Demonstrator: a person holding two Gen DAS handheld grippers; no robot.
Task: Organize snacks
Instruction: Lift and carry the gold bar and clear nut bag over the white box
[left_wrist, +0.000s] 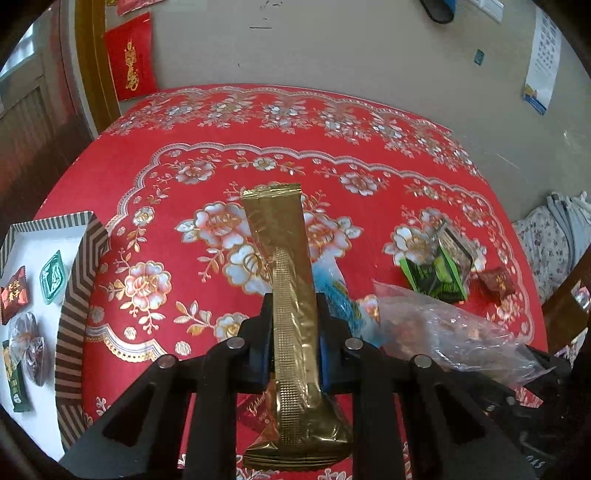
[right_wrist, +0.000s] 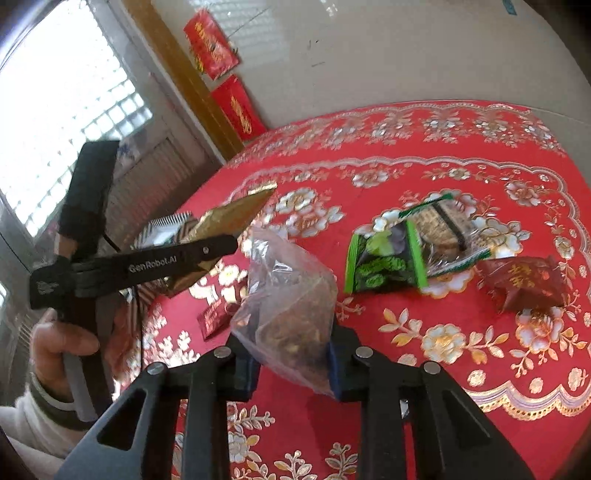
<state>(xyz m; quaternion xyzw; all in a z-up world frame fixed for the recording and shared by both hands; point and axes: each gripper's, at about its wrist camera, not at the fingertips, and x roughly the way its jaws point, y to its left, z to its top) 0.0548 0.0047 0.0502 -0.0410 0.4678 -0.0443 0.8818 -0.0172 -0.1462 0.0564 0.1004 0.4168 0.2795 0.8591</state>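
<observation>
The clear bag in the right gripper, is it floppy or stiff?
Probably floppy: the clear bag looks thin and crinkled, bulging between the right gripper fingers. It may be slippery, since the plastic shines. The brown snacks inside look lumpy, so they could shift about.

Gold packet (left_wrist: 291, 295), clear bag (right_wrist: 291, 302), both gripped.

One gold packet (left_wrist: 291, 295), one clear bag (right_wrist: 288, 306), two green packets (right_wrist: 388, 258), one striped box (left_wrist: 77, 295)

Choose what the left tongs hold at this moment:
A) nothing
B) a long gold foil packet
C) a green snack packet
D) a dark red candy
B: in the left wrist view the left tongs are closed on the long gold foil packet, which sticks out forward above the red floral tablecloth.
</observation>
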